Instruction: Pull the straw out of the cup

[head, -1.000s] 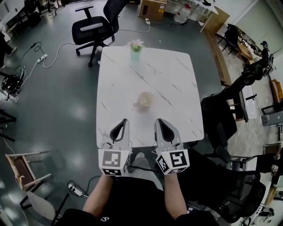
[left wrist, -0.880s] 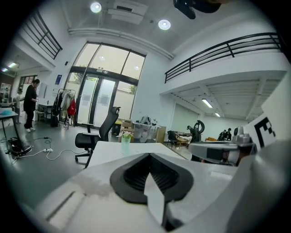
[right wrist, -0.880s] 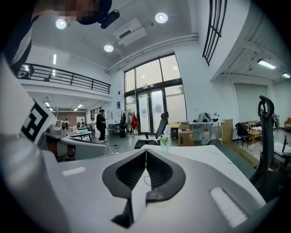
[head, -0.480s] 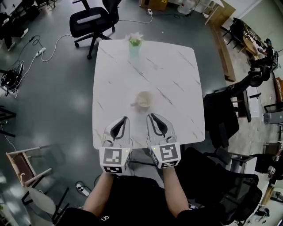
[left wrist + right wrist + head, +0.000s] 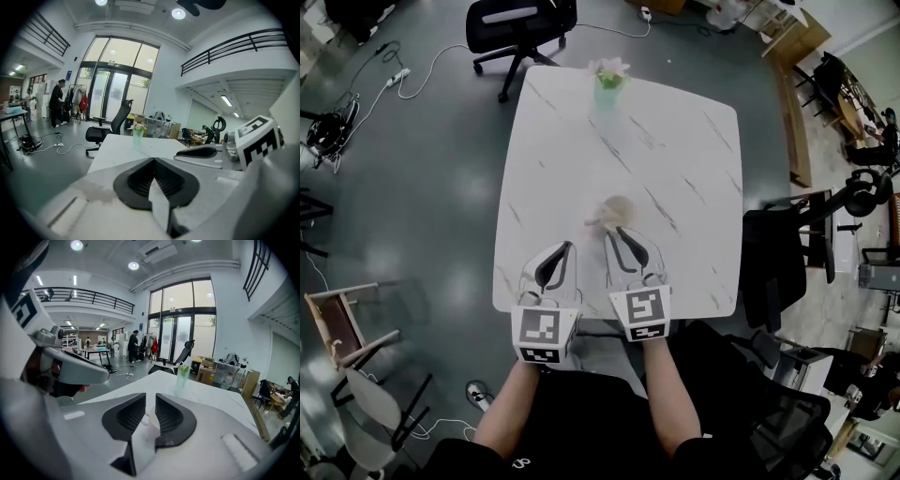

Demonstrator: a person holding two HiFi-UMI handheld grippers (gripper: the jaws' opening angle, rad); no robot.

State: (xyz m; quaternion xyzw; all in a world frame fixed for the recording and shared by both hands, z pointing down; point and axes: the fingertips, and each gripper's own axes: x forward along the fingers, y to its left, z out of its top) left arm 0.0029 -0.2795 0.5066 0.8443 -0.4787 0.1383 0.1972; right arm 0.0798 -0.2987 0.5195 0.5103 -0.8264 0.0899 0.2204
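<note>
Pointing forward near the cup [image 5: 615, 211], left hand-held gripper [image 5: 566, 247] closed, right hand-held gripper [image 5: 614, 234] slightly parted.

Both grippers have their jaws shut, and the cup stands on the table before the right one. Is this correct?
No: only the left gripper is shut. The right gripper view shows the right gripper with its jaws slightly apart. The cup does stand on the table before it.
</note>
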